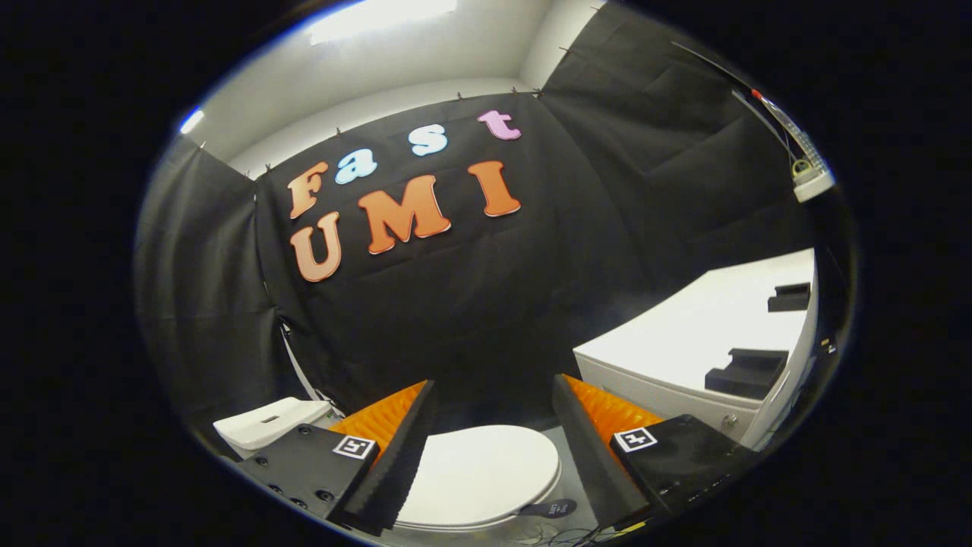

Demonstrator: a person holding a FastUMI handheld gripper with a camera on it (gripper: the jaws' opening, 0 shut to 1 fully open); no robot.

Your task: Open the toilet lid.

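My tool point(490, 456) stands wide open and holds nothing, and the toilet lid point(478, 475) lies closed and flat below it, seen in the gap between the two fingers and a little ahead of them. From the lid, the cistern point(266, 424) is off to the left, so I judge the hinge is on that side and the free front edge is toward the right. For the lift I must come down to that front edge, well apart from the white tabletop point(706, 327).
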